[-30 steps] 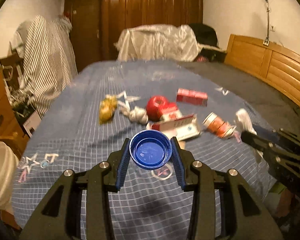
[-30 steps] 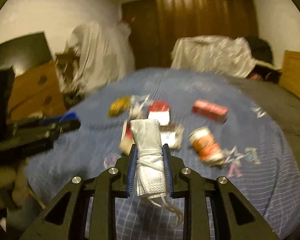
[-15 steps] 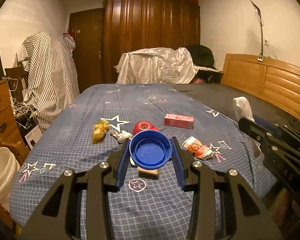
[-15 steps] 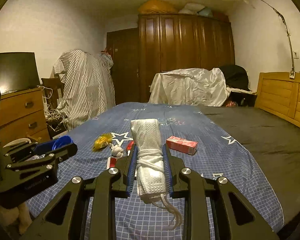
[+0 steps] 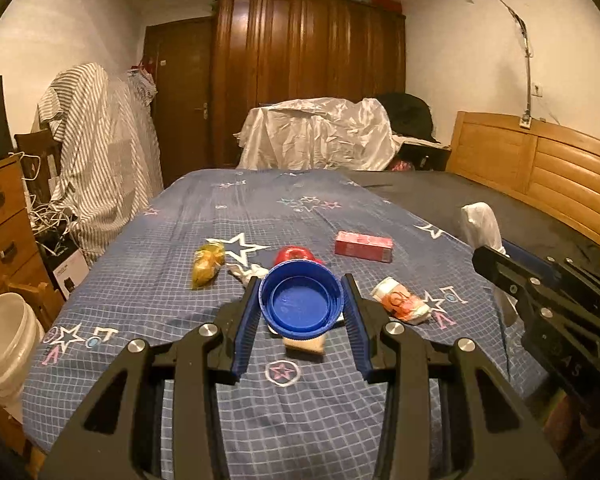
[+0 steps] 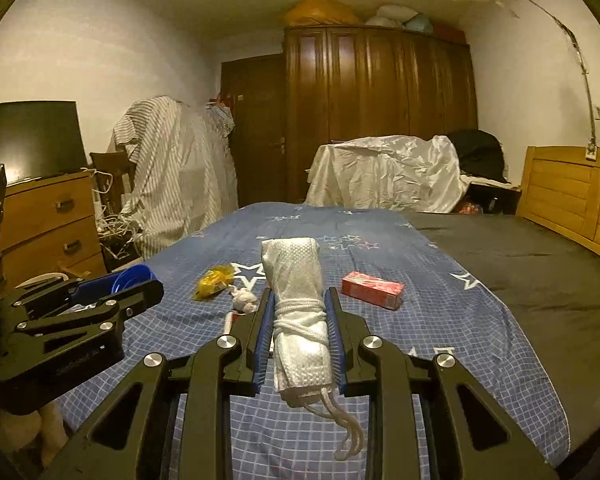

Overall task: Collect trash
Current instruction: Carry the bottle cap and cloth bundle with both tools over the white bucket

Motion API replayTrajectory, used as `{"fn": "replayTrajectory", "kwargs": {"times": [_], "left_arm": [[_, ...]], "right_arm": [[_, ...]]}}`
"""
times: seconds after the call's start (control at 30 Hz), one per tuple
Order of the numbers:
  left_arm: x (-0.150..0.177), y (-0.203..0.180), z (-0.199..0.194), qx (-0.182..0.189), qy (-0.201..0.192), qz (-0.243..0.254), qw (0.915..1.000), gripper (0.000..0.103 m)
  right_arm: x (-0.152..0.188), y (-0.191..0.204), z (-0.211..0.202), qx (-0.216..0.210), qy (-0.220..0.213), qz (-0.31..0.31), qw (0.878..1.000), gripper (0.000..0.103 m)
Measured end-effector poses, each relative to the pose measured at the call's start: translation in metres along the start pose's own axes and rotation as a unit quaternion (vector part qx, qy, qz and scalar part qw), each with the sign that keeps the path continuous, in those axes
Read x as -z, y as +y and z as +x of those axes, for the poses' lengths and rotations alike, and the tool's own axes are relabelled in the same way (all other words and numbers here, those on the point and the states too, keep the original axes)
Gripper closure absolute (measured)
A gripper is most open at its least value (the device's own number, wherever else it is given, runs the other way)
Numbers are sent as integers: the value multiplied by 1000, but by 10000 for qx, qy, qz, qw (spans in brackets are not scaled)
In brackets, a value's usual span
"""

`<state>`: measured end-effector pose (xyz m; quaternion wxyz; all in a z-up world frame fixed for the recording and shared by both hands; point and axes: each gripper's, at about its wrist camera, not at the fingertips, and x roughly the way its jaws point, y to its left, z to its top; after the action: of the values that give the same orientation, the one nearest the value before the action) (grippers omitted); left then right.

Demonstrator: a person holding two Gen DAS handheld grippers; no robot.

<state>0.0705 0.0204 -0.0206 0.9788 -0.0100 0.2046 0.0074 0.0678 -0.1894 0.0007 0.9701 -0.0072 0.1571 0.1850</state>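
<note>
Left tongs (image 5: 302,312) clamp a blue lid (image 5: 302,300) by its rim: could pop out. Right tongs (image 6: 299,334) pinch a white roll (image 6: 296,300); the dangling cord, frame bottom, may snag.

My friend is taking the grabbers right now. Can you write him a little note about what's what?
Left gripper: shut on the blue lid.
Right gripper: shut on the white cloth bundle tied with cord.
On the bed: yellow wrapper, red box, orange-and-white wrapper, red thing, white scrap.
Done: two pieces picked up.
Left: drop both somewhere, perhaps the white bucket, then collect the rest.
</note>
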Motion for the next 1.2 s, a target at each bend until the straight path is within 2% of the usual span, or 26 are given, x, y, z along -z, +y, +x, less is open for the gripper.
{"fn": "replayTrajectory", "kwargs": {"times": [0.1,0.3,0.57,0.77,1.0,1.2], "left_arm": [[-5,18,-2,-155,-3,-81,9998,65],[-15,74,-7,-620,38,-276,9977,65],[-29,149,-24,-1238,-35,-573,9906,65],[-34,211,-42,-1721,-49,-793,9819,65],[-35,288,-69,-2212,31,-1120,9688,65],[-23,357,-82,-2537,297,-1391,9568,65]], "right_arm": [[-9,10,13,-278,45,-19,9996,77],[-35,59,41,-915,90,-143,9957,77],[-70,151,83,-1650,237,-353,9854,77],[-94,226,110,-2134,345,-568,9747,77],[-123,339,141,-2850,604,-947,9519,77],[-133,444,178,-3396,1127,-1277,9250,77]]}}
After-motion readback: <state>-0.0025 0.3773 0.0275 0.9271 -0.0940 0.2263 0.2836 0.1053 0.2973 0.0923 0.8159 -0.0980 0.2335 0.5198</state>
